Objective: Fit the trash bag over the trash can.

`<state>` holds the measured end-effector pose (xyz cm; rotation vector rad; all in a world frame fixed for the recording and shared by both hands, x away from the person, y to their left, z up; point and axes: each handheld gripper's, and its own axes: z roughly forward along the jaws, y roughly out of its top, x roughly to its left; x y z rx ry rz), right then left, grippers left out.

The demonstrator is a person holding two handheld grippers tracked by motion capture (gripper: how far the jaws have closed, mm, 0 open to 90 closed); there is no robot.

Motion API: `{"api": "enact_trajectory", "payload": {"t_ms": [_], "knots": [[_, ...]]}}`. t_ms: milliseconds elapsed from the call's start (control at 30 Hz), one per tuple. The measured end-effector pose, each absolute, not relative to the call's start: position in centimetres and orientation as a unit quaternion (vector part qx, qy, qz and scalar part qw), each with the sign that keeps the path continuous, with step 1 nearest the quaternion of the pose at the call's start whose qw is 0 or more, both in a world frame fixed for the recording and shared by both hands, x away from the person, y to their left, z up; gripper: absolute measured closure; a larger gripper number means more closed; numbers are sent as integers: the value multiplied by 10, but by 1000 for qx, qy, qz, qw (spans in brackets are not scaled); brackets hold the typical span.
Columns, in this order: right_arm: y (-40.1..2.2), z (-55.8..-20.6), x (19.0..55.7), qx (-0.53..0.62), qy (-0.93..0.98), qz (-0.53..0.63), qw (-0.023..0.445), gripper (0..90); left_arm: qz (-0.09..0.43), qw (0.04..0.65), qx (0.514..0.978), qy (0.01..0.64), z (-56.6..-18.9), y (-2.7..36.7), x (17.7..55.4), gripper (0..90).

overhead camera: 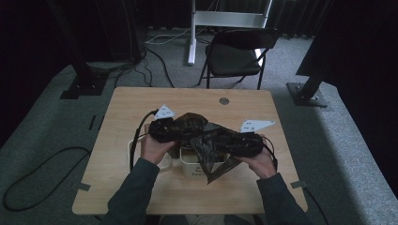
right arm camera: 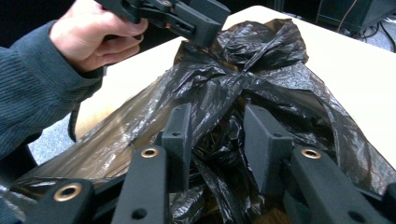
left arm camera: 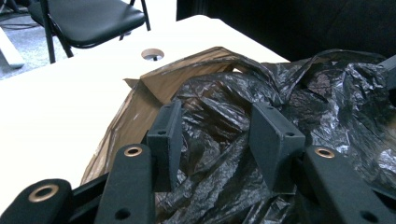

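Item: black plastic bag [overhead camera: 206,136], crumpled over a small white bin [overhead camera: 190,164] on the surface. Left gripper [left arm camera: 219,135] and right gripper [right arm camera: 219,140] are hovering, jaws spread around loose film, not pinching. Advice: seize opposite rim edges and spread evenly.

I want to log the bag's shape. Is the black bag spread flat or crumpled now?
Crumpled. The black bag is bunched in creased folds between the left gripper and right gripper, over a white bin.
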<state>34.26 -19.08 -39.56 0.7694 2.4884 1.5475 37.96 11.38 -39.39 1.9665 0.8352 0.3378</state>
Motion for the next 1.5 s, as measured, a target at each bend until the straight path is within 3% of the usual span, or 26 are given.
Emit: {"api": "enact_trajectory", "payload": {"t_ms": [100,200,233,267,333,400,567,667,1500], "knots": [[-189,-395,344,262,821,502,66,624,142,465,806,337,-392,108,383,545],[-186,-396,345,265,823,498,65,697,143,463,809,332,-392,102,383,540],[-185,-397,346,266,825,495,66,744,146,460,813,326,-392,97,383,540],[-184,-398,345,264,829,488,72,851,145,460,815,321,-393,94,383,539],[-183,-398,344,260,831,486,72,892,151,451,820,319,-393,88,383,540],[-183,-398,343,257,835,481,72,896,156,441,824,319,-394,84,384,592],[-185,-399,339,252,839,478,69,896,155,424,831,326,-395,83,390,837],[-188,-402,337,253,840,476,65,896,150,421,829,336,-397,87,393,900],[-225,-416,317,253,851,458,41,897,140,424,787,426,-411,152,400,900]]}}
